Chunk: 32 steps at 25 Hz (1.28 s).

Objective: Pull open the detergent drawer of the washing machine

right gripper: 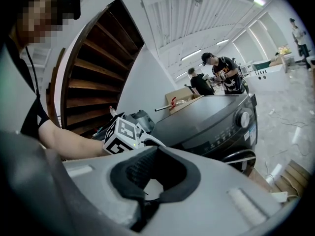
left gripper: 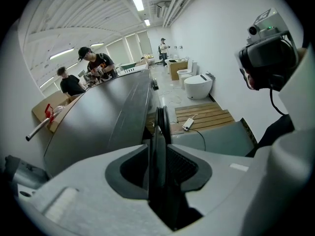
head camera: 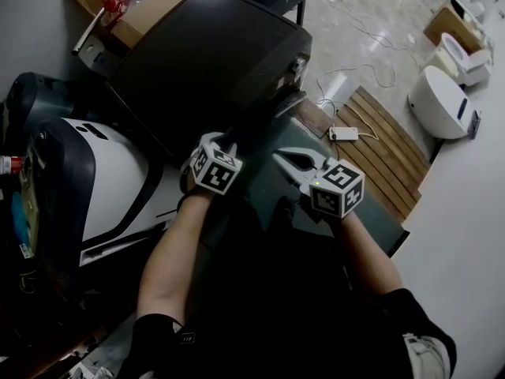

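Note:
The dark washing machine (head camera: 205, 61) stands in front of me, its top seen from above. My left gripper (head camera: 225, 147) sits at the machine's upper front corner and hides the drawer in the head view. In the left gripper view a thin dark panel edge (left gripper: 158, 132), apparently the drawer's front, stands between the jaws of the left gripper (left gripper: 158, 154), and the pads lie against both its sides. My right gripper (head camera: 286, 160) hovers just to the right, shut and empty. The right gripper view shows that gripper (right gripper: 147, 191), the machine's knob (right gripper: 242, 118) and the left gripper's marker cube (right gripper: 122, 135).
A cardboard box (head camera: 118, 2) lies behind the machine. A white and black appliance (head camera: 95, 180) stands at the left. To the right are a grey board (head camera: 371, 212), a wooden slat pallet (head camera: 387, 140), a white plug block (head camera: 345, 133) and toilets (head camera: 442, 101). People (left gripper: 93, 65) work far behind.

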Available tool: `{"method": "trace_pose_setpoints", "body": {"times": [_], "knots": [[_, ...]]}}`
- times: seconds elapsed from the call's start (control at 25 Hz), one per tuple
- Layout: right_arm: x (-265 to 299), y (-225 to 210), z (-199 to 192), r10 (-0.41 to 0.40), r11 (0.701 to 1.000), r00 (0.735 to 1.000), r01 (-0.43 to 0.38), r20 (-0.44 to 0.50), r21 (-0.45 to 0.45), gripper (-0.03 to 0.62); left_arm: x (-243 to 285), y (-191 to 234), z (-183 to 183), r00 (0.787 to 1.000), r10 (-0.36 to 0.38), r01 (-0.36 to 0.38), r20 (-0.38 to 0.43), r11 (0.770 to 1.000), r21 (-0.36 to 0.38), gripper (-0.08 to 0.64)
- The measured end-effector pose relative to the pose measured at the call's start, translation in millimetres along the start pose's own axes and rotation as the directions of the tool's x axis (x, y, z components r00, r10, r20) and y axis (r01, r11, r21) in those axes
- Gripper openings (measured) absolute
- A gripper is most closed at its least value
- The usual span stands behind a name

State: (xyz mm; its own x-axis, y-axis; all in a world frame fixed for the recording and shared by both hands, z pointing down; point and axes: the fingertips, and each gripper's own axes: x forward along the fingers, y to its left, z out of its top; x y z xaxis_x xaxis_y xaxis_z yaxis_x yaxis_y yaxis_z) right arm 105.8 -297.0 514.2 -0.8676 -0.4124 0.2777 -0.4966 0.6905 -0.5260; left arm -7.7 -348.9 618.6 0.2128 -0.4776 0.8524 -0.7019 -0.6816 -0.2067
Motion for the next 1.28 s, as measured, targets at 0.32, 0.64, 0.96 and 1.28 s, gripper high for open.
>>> {"method": "trace_pose_setpoints", "body": {"times": [0.32,0.64,0.96,1.28], "knots": [[-6.6,4.8,-1.6,0.006,1.0,1.0,-0.006,-0.005,-0.015,0.003,4.2,-6.3,-17.2,0.999,-0.003,0.002,-0.037,1.0,-0.027,0.144],[-13.9,5.4,-11.9,-0.009,0.999,0.999,0.007,-0.04,-0.046,0.003,-4.8,-18.2,-19.8,0.999,-0.043,0.042,-0.003,0.996,-0.08,0.143],[-2.0,24.8,-7.8,-0.015,0.998,0.999,0.013,-0.037,-0.064,0.003,-17.4,-14.7,-43.2,0.998,-0.051,0.051,-0.041,0.999,-0.003,0.141],[20.2,60.6,-16.2,-0.029,0.996,0.996,0.021,-0.089,-0.085,0.003,-26.2,-10.2,-77.0,0.997,-0.078,0.078,-0.001,0.996,-0.036,0.123]]}}
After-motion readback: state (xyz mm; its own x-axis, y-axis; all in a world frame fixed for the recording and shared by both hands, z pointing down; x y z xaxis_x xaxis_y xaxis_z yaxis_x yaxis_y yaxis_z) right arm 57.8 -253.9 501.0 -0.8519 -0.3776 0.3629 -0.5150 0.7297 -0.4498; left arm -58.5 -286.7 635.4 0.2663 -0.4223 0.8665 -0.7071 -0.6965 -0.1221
